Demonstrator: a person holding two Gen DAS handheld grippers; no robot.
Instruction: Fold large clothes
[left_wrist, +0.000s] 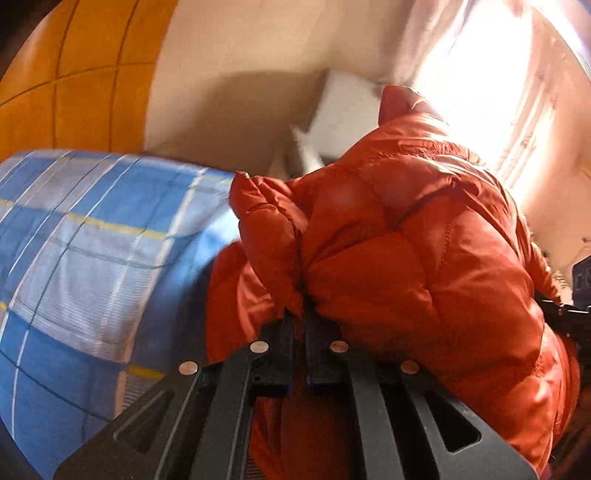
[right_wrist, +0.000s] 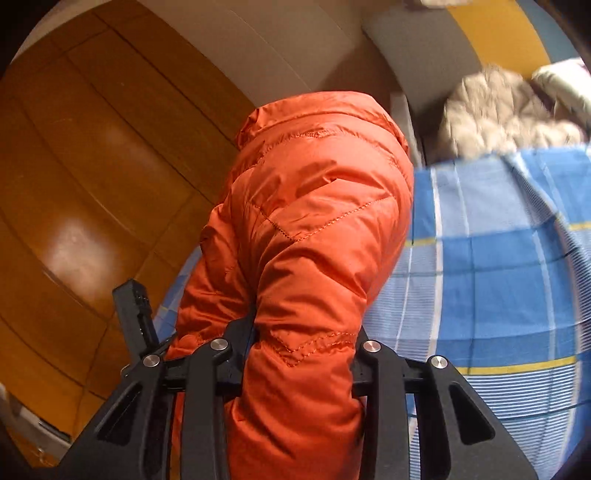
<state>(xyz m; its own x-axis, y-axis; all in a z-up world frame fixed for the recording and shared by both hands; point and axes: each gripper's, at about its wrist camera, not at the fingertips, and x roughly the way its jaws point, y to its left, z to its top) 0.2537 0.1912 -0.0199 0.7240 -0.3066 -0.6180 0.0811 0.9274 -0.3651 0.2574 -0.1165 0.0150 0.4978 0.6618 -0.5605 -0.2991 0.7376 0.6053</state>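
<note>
In the left wrist view, a wooden wardrobe (left_wrist: 74, 74) fills the upper left corner, and below it lies a bed sheet (left_wrist: 92, 258) checked in blue and white with thin yellow lines. Right of the sheet, the orange padded jacket (left_wrist: 406, 240) bulges up in the middle of the view, lifted off the sheet. The left gripper (left_wrist: 299, 321) has its two dark fingers drawn almost together, pinching a fold of the jacket between them. Farther right, a bright window (left_wrist: 480, 81) glares behind the jacket. In the right wrist view, a wooden floor (right_wrist: 92, 184) covers the left side. In the middle, the jacket (right_wrist: 314, 221) rises in a thick roll, with stitched seams showing. The right gripper (right_wrist: 301, 354) is clamped around this roll, one finger on each side of the padding. To the right spreads the checked sheet (right_wrist: 498, 277), and beyond its upper edge lies a pale beige quilted garment (right_wrist: 498, 110).
</note>
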